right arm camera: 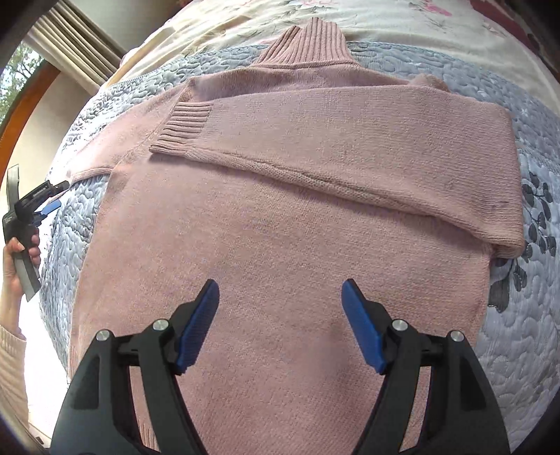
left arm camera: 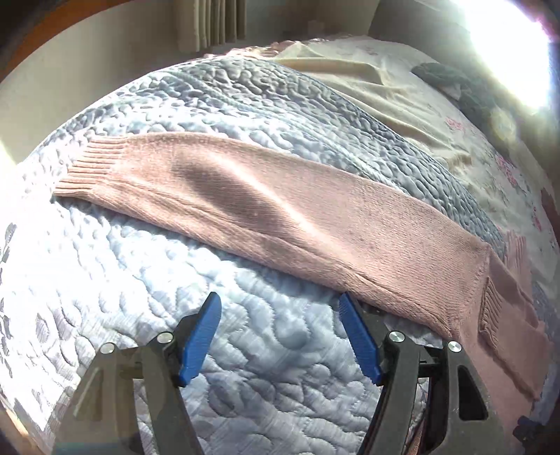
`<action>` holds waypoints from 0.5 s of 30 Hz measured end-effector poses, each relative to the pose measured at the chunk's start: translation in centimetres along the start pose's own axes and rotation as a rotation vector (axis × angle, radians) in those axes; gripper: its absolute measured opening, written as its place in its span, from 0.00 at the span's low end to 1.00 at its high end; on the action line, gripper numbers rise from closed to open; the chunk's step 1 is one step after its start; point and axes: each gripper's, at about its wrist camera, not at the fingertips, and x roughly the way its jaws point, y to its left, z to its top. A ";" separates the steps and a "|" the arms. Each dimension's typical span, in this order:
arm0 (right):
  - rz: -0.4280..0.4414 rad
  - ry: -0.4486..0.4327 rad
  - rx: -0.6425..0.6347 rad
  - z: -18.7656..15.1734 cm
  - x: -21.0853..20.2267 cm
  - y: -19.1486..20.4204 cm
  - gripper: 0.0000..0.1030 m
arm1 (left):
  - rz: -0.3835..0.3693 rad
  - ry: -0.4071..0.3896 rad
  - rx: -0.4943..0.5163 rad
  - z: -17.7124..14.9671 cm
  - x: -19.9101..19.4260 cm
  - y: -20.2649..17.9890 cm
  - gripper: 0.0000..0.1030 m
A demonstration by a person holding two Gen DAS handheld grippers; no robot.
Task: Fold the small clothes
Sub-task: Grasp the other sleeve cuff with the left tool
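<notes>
1. The left gripper (left arm camera: 280, 322) hovered low over the quilted blue-grey bedspread (left arm camera: 147, 287), its jaws spread wide and holding nothing; its right blue pad (left arm camera: 358, 337) sat just beside the near edge of the outstretched sleeve (left arm camera: 245, 196).
2. The right gripper (right arm camera: 280, 315) hung above the body of the pink knit sweater (right arm camera: 273, 266), jaws likewise wide apart and empty.
3. In the right wrist view, a hand (right arm camera: 15, 259) at the left edge gripped the other gripper's handle.
4. The sweater lay flat on the bedspread, ribbed collar (right arm camera: 308, 42) away from the right camera, one sleeve folded (right arm camera: 350, 140) across the chest with its ribbed cuff (right arm camera: 182, 129) resting on the body; the other sleeve stretched out sideways over the quilt.
5. The sweater's hem was hidden behind the right gripper's black arms, and glare washed out the upper right of the left wrist view.
6. Beyond the quilt lay a floral sheet (right arm camera: 245, 21), a cream cloth (left arm camera: 367, 87) and a dark garment (left arm camera: 455, 80); beige curtains (left arm camera: 210, 24) hung by a wood-framed window (right arm camera: 21, 91).
</notes>
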 end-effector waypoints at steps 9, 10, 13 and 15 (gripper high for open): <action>-0.052 0.028 -0.002 -0.4 2.5 0.1 0.70 | -0.092 -0.046 -0.346 5.3 2.7 11.7 0.68; -0.052 0.029 0.000 -0.4 2.5 0.1 0.70 | -0.098 -0.054 -0.358 5.7 2.9 12.3 0.68; -0.053 0.030 0.005 -0.3 2.6 -0.1 0.70 | -0.121 -0.076 -0.390 6.8 3.5 13.4 0.68; -0.061 0.029 0.002 -0.4 2.7 0.0 0.70 | -0.122 -0.083 -0.387 7.4 3.8 13.8 0.67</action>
